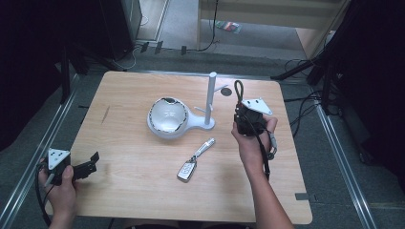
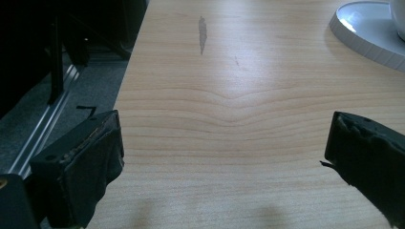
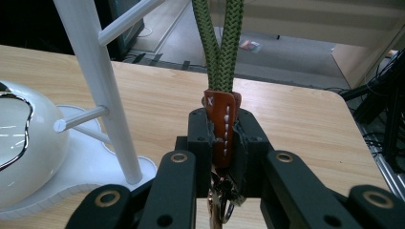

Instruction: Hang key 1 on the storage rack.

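High view: right gripper [image 1: 239, 112] lifts a green braided cord loop with brown leather tab [image 1: 238, 91] beside the white pegged stand [image 1: 210, 98], likely for hanging. Left gripper view: left gripper [image 2: 224, 157] idles open. Right gripper view: jaws clamp the tab.

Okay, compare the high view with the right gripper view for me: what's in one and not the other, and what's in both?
High view alone: the car key lying flat on the table, and the left gripper at the table's near left corner. Right gripper view alone: the strap's orange leather tab pinched between the right gripper fingers, with metal rings hanging below. Both: the green strap held upright, the white stand with its pegs, and the white dish.
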